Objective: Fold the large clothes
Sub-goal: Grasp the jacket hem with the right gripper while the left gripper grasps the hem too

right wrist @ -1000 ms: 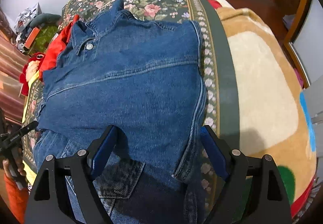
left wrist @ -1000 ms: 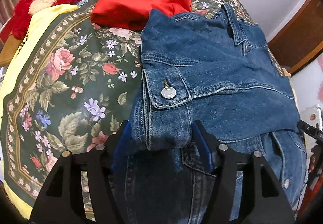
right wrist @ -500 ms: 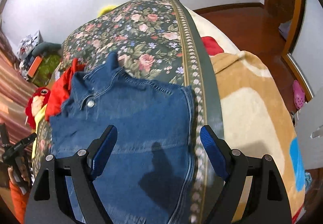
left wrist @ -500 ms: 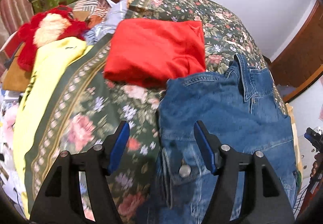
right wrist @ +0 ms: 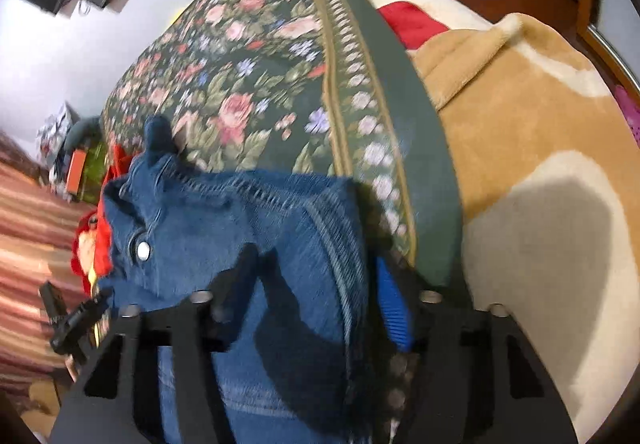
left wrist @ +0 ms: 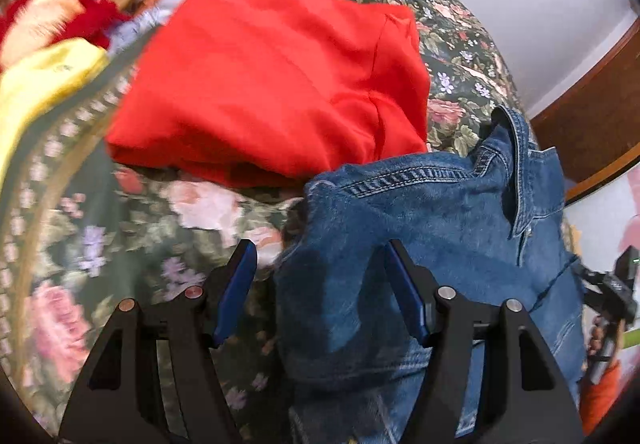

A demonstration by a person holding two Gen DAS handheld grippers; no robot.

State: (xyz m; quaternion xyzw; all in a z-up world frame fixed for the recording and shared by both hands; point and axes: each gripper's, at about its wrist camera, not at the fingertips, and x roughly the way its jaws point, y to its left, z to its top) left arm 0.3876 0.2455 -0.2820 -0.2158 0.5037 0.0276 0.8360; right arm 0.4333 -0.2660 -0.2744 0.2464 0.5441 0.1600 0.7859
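left wrist view: the denim jacket (left wrist: pixel 420 244) lies on the floral bedspread (left wrist: pixel 120 228), filling the picture from the centre toward 4 o'clock, mid-blue with paler stitching, its collar standing up at 2 o'clock. the left gripper (left wrist: pixel 316 284) stands spread, the jacket's folded edge between the blue pads, not pinched. a folded red garment (left wrist: pixel 272 84) sits at 12 o'clock, touching the denim.

right wrist view: the jacket's bunched fold, with one metal snap button (right wrist: pixel 143 251) at 9 o'clock, sits between the right gripper (right wrist: pixel 316 284) jaws, which are closing; whether the pads press it i cannot tell.
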